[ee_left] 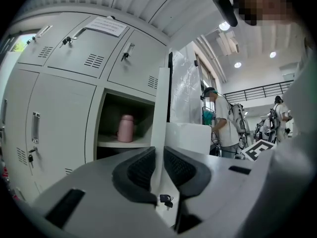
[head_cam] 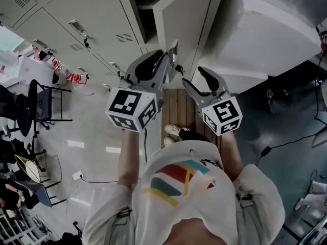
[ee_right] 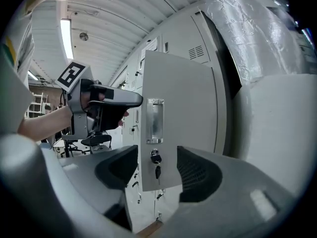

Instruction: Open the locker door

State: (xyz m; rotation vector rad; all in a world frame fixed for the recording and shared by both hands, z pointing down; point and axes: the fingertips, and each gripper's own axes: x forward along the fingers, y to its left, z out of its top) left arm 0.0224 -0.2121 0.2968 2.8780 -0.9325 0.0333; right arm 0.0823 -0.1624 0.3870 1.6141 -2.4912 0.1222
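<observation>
Mid-swing in the opening step. Left gripper [ee_left: 159,158] seemingly clamped on the free edge of the pale grey metal locker door [ee_right: 184,108], standing well out from its compartment [ee_left: 125,114]. Right gripper [ee_right: 157,170] jaws apart, empty, facing the door's front. Next: pull wider without losing the pinch.

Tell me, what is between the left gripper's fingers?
The edge of the open locker door stands pinched between the fingers of the left gripper, with a small key hanging below. The left gripper view shows it.

Workshop locker area: grey lockers [ee_left: 59,108], chairs [head_cam: 34,106]
</observation>
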